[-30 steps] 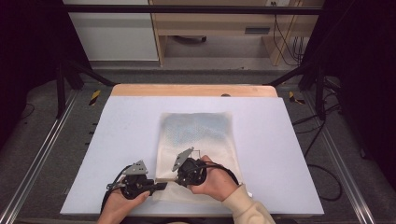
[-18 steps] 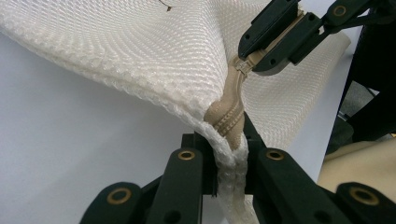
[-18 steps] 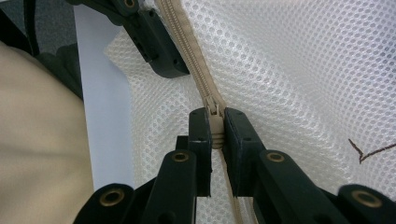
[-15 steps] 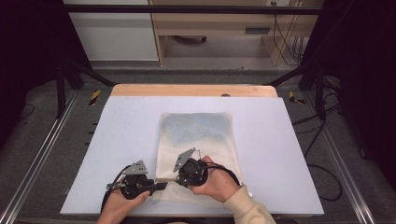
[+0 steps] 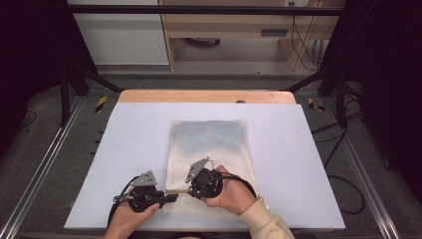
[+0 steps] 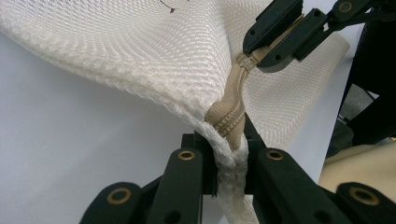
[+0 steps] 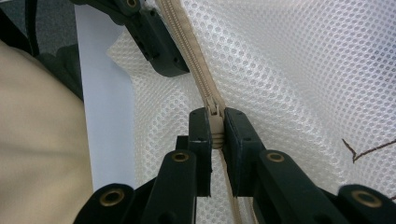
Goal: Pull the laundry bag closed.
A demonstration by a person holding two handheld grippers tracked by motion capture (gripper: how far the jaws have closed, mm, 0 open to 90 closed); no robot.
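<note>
A white mesh bag [image 5: 211, 149] lies flat on the table, its beige zipper [image 7: 189, 44] running along the near edge. In the left gripper view, my left gripper [image 6: 229, 144] is shut on the bag's near-left corner, where the zipper [image 6: 232, 112] ends. In the right gripper view, my right gripper [image 7: 215, 125] is shut on the zipper pull [image 7: 215, 112], a short way along the zipper from the left one. From above, the left gripper [image 5: 170, 198] and right gripper [image 5: 176, 190] meet tip to tip at the bag's near-left corner. The mesh there is lifted off the table.
The white table top [image 5: 129, 144] has bare room left, right and beyond the bag. A wooden strip [image 5: 204, 96] edges its far side. A person's hand and beige sleeve [image 5: 259, 219] hold the right gripper, and cables loop beside both grippers.
The right gripper has dipped and turned very slightly. The left gripper and the bag stay where they were.
</note>
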